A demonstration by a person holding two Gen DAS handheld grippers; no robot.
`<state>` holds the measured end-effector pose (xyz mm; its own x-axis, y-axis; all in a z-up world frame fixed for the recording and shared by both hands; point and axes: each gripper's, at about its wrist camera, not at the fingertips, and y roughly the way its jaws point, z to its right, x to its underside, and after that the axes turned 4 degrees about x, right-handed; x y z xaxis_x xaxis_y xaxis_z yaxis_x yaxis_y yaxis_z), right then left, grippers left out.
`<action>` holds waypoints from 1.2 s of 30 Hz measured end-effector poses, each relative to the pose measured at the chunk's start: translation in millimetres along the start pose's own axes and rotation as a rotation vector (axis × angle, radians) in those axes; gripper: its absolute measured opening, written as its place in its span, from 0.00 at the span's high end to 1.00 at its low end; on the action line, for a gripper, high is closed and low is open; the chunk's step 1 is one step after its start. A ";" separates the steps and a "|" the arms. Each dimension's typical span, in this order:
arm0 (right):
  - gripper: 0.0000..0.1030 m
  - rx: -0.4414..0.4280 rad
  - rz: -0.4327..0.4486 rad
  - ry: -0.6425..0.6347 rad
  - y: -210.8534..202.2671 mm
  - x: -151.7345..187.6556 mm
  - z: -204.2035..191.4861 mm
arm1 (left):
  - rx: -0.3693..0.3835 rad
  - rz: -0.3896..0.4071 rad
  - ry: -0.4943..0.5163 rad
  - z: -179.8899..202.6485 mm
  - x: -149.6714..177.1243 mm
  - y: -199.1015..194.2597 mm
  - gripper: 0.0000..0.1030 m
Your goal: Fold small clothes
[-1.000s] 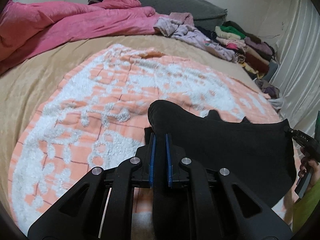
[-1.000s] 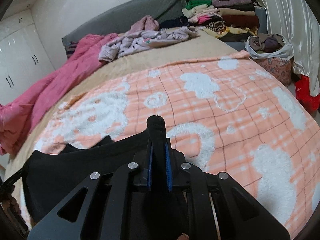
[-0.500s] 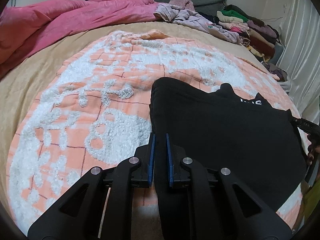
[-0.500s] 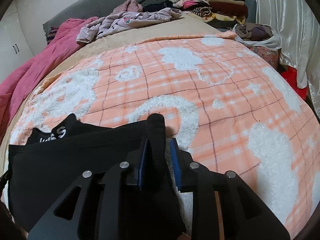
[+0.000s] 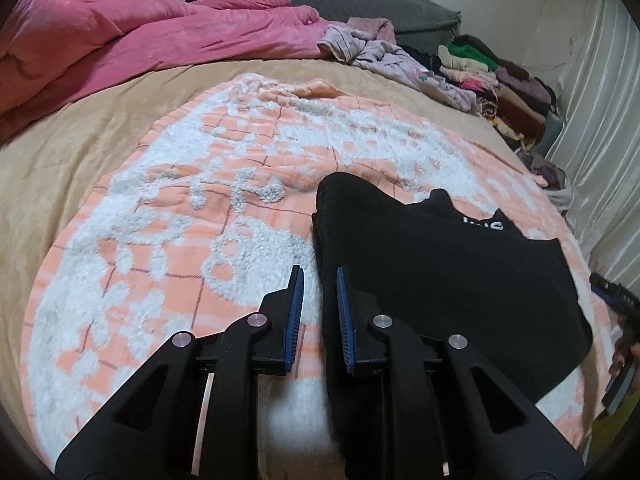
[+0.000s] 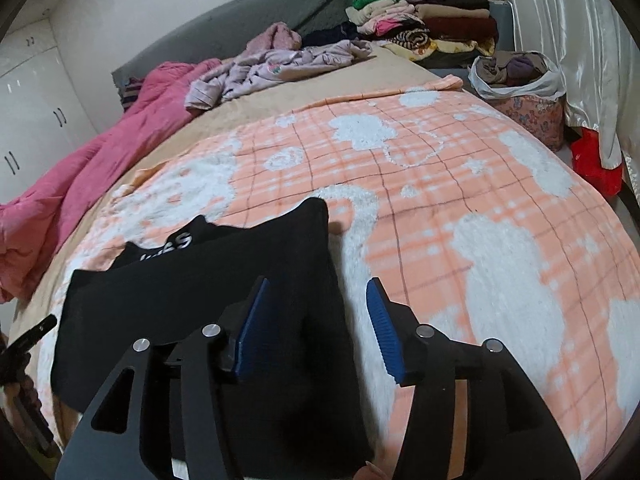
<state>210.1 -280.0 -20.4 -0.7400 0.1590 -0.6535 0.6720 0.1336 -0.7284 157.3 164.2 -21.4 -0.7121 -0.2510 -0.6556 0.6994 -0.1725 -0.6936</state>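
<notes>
A black garment (image 5: pixel 440 272) with white lettering (image 5: pixel 486 224) lies folded flat on the orange-and-white blanket (image 5: pixel 180 220). My left gripper (image 5: pixel 318 276) sits at its left edge. Its jaws are opening, a narrow gap shows, and the edge lies loose between the blue pads (image 5: pixel 297 304). In the right wrist view the same garment (image 6: pixel 200 292) spreads to the left on the blanket (image 6: pixel 460 200). My right gripper (image 6: pixel 318 282) is opening wide over the garment's right edge, and neither pad presses on the cloth.
A pink duvet (image 5: pixel 140 40) is bunched at the back left. Loose lilac clothes (image 6: pixel 280 68) and a stack of folded clothes (image 6: pixel 432 20) lie at the head of the bed. A bag of clothes (image 6: pixel 520 80) stands by the curtain (image 6: pixel 580 40).
The garment's held corners came down onto the blanket and it now lies flat. The right jaws spread wide and let go. The left jaws parted slightly. Both grippers drew back.
</notes>
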 end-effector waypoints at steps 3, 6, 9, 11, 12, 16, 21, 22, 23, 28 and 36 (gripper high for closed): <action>0.49 -0.001 0.019 0.000 -14.1 9.5 -0.5 | 0.008 0.011 -0.022 -4.0 0.7 -11.3 0.91; 0.47 -0.002 0.029 0.005 -24.7 18.2 -2.2 | 0.016 0.014 -0.053 -8.4 0.2 -18.7 0.90; 0.44 0.006 0.040 -0.015 -34.0 27.4 -8.4 | 0.032 0.018 -0.074 -10.9 2.5 -27.3 0.86; 0.42 0.017 0.043 -0.039 -37.7 33.4 -13.2 | 0.041 0.018 -0.076 -10.8 5.2 -32.9 0.83; 0.41 0.022 0.042 -0.051 -38.6 35.9 -15.6 | 0.047 0.017 -0.078 -10.7 6.3 -34.8 0.79; 0.38 0.030 0.022 -0.078 -40.1 45.8 -23.0 | 0.078 0.008 -0.107 -13.1 13.1 -41.4 0.65; 0.33 0.028 0.010 -0.091 -43.3 53.3 -27.3 | 0.094 -0.015 -0.114 -12.7 21.8 -43.7 0.63; 0.30 0.030 0.009 -0.091 -43.6 54.4 -26.8 | 0.098 -0.021 -0.113 -11.9 23.9 -43.8 0.61; 0.30 0.033 0.008 -0.092 -43.8 55.2 -26.8 | 0.105 -0.031 -0.112 -10.3 26.9 -43.2 0.60; 0.29 0.018 -0.010 -0.084 -43.0 60.6 -23.3 | 0.124 -0.080 -0.095 -1.8 41.8 -37.2 0.59; 0.29 0.019 -0.021 -0.085 -40.2 62.1 -19.8 | 0.137 -0.141 -0.077 8.7 55.2 -24.0 0.55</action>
<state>137.7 -256.1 -27.6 -0.7542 0.0724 -0.6527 0.6563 0.1170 -0.7454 101.8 146.2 -38.3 -0.8005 -0.2861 -0.5266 0.5985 -0.3377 -0.7265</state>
